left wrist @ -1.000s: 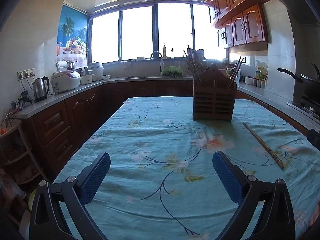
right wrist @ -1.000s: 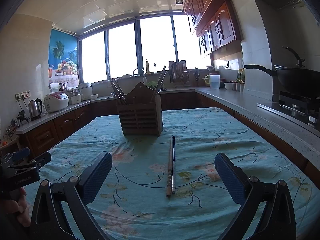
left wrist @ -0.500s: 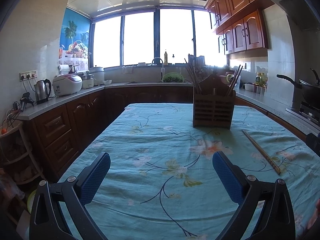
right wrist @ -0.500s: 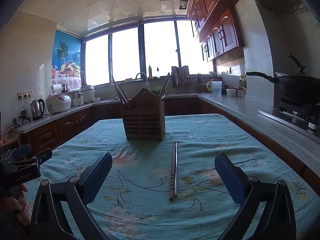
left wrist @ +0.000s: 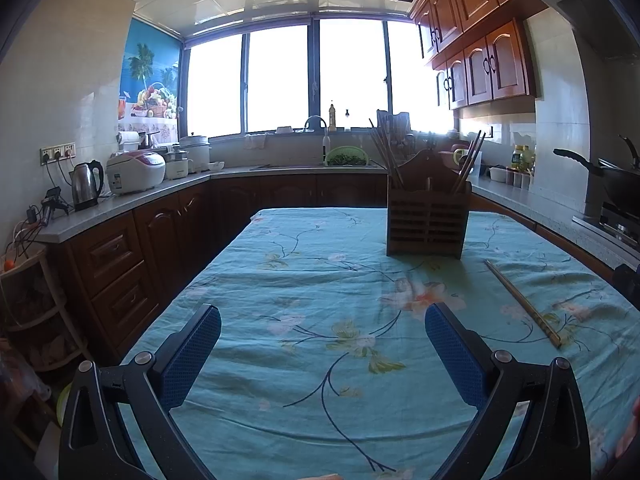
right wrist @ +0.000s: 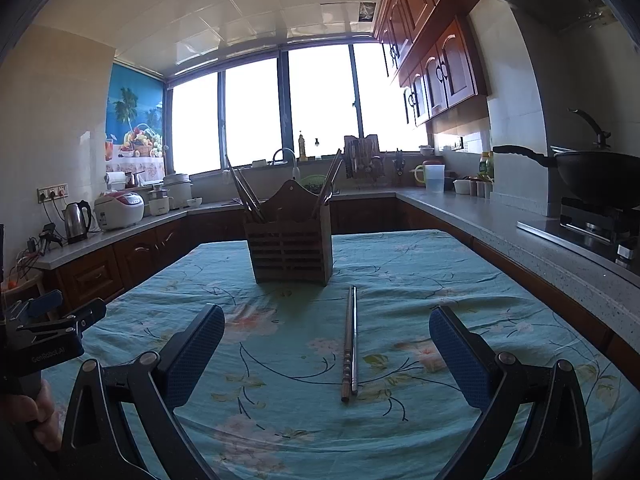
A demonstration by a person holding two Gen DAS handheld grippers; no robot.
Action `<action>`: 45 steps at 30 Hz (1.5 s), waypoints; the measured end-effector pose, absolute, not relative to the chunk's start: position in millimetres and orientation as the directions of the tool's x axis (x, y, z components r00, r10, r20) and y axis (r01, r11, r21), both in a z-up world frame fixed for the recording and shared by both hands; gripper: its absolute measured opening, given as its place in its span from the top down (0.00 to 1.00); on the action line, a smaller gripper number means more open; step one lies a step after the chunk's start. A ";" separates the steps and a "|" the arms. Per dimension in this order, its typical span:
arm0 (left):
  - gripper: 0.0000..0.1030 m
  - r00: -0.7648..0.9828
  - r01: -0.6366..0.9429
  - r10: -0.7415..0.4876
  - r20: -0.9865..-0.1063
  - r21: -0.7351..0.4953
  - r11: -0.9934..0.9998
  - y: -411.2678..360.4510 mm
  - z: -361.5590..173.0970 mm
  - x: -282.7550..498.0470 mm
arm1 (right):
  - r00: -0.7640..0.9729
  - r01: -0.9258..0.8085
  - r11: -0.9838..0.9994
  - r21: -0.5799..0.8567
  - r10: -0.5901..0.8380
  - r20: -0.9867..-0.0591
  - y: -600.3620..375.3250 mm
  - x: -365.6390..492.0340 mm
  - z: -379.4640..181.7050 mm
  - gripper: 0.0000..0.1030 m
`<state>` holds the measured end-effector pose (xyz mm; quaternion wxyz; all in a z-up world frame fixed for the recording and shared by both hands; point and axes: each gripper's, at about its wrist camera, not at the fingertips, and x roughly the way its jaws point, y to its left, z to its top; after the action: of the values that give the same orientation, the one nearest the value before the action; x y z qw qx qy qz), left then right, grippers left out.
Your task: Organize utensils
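A slatted wooden utensil holder (right wrist: 290, 250) stands upright on a floral teal tablecloth (right wrist: 420, 280), well ahead of the right gripper (right wrist: 326, 354), whose blue, textured pads (right wrist: 194, 354) are spread wide and grasp nothing. The holder's arched centre divider separates two compartments; thin dark chopsticks lean out of each, fanning left and right. A pair of chopsticks (right wrist: 349, 344), one brown and wooden, the other metallic grey, lies flat on the cloth side by side, between the right gripper's fingers and nearer the right one, their far tips pointing towards the holder. In the left wrist view the left gripper (left wrist: 322, 354) is likewise released, its pads apart over bare cloth, the holder (left wrist: 426, 222) ahead and to the right, the pair (left wrist: 522, 304) lying diagonally beyond its right finger. A hand (right wrist: 34, 416) holds the left gripper's grip at the right view's left edge.
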<state>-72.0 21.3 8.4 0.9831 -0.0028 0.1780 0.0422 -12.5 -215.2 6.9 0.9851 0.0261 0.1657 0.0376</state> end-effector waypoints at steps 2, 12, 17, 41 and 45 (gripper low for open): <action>0.01 0.934 -0.083 0.082 -0.349 0.012 0.996 21.1 9.0 -72.0 | 0.942 -0.066 0.996 0.065 0.084 -0.325 -215.2 -12.6 6.8 0.00; 0.01 0.934 -0.077 0.078 -0.350 0.019 0.997 17.2 9.5 -72.3 | 0.942 -0.066 0.996 0.067 0.084 -0.324 -214.4 -12.2 7.2 0.00; 0.01 0.935 -0.079 0.081 -0.346 0.020 0.997 16.4 9.7 -72.7 | 0.942 -0.068 0.995 0.070 0.087 -0.325 -213.3 -11.2 8.1 0.00; 0.01 0.933 -0.061 0.068 -0.354 0.030 0.998 3.8 11.2 -75.3 | 0.943 -0.070 0.994 0.079 0.092 -0.321 -212.6 -9.8 8.9 0.00; 0.01 0.933 -0.059 0.066 -0.355 0.030 0.998 1.9 11.3 -75.2 | 0.942 -0.069 0.994 0.081 0.092 -0.323 -212.6 -9.8 9.2 0.00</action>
<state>-75.2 1.9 11.3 0.9830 0.0092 0.1808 0.0319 -9.8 -212.6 9.2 0.9848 0.0341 0.1652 0.0408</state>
